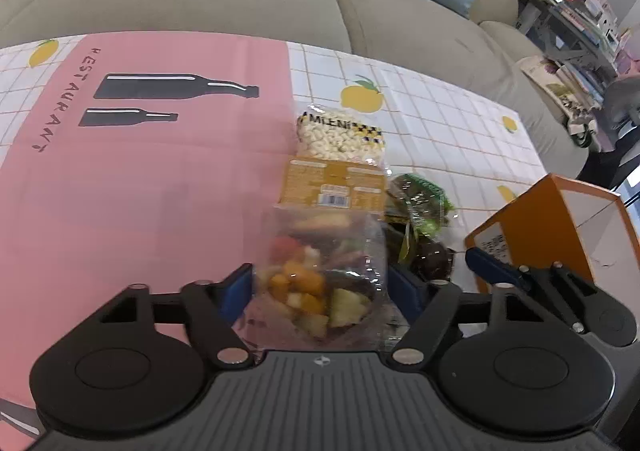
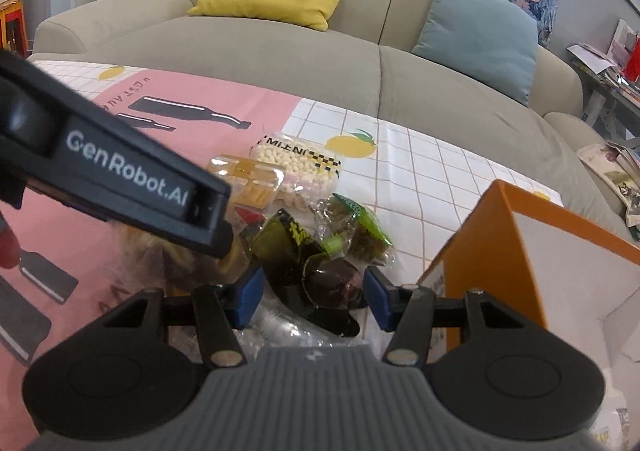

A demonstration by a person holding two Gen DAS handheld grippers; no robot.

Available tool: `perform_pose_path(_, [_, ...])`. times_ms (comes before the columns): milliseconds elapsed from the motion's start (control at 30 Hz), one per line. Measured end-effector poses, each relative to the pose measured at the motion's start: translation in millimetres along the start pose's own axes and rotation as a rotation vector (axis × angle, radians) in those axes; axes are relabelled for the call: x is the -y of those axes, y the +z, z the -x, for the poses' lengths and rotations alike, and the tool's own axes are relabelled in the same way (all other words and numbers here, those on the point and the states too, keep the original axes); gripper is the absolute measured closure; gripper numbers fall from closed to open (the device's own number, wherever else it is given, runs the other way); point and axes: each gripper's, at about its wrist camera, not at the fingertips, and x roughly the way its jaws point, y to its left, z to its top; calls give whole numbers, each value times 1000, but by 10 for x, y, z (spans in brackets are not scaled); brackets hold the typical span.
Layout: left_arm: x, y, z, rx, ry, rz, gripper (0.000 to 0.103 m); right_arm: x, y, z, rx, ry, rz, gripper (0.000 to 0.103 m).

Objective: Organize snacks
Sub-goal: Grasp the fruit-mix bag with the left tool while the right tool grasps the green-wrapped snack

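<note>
Snacks sit clustered on the tabletop (image 1: pixel 440 123) beside an orange box (image 2: pixel 508 251). Left gripper (image 1: pixel 320 287) jaws stand part open around a clear fruit bag (image 1: pixel 320 279); right gripper (image 2: pixel 312 291) jaws stand part open around a dark packet (image 2: pixel 334 281), grip unclear

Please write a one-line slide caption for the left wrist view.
Left hand-held gripper straddles a clear bag of mixed snacks beside an orange box.

The orange-and-white cardboard box (image 2: pixel 520 251) runs off the right edge of the right wrist view. There the black left gripper (image 2: pixel 120 179) hides part of the clear dried-fruit bag (image 1: pixel 320 283), whose near end is blurred.
</note>
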Motion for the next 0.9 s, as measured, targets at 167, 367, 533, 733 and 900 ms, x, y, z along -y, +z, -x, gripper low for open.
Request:
perform_pose_path(167, [-30, -14, 26, 9, 4, -2, 32, -18, 3, -91, -11, 13, -12, 48])
perform_pose_path(367, [-186, -93, 184, -2, 47, 31, 32, 60, 23, -253, -44, 13, -78, 42])
perform_pose_path(533, [-261, -189, 266, -23, 105, 12, 32, 97, 37, -308, -39, 37, -109, 44])
perform_pose_path(733, [-303, -217, 205, -53, 103, 29, 25, 55, 63, -222, -21, 54, -71, 67])
perform_pose_path(900, [-320, -204, 178, -45, 80, 35, 31, 67, 49, -164, -27, 72, -72, 73])
